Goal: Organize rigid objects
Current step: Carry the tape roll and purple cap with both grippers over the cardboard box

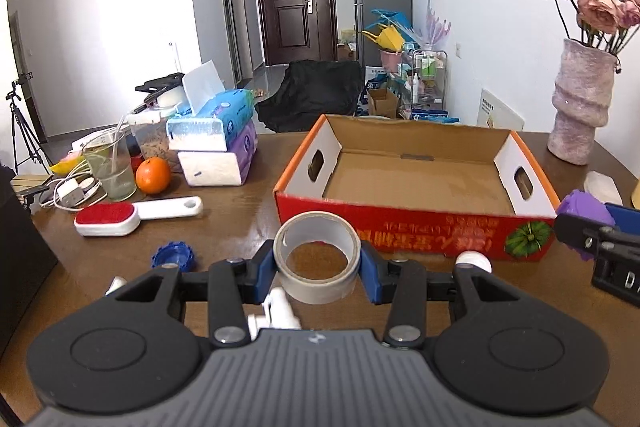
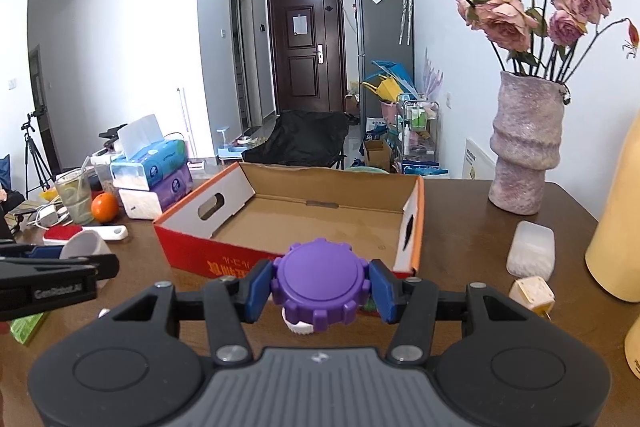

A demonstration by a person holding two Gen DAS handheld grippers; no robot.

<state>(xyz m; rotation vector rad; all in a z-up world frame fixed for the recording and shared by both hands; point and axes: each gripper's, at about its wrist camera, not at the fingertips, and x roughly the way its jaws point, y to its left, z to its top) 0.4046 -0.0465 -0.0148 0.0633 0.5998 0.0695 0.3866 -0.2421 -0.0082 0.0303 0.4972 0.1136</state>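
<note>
Tape roll [image 1: 318,255] sits clamped between the pads of the left gripper [image 1: 318,269], its open cardboard box [image 1: 416,227] directly ahead and just beyond. To the right, the right gripper [image 2: 320,287] is clamped on a purple gear-edged cap [image 2: 320,285], the box likewise straight ahead. By my reading, both grippers are about equally near it.
</note>
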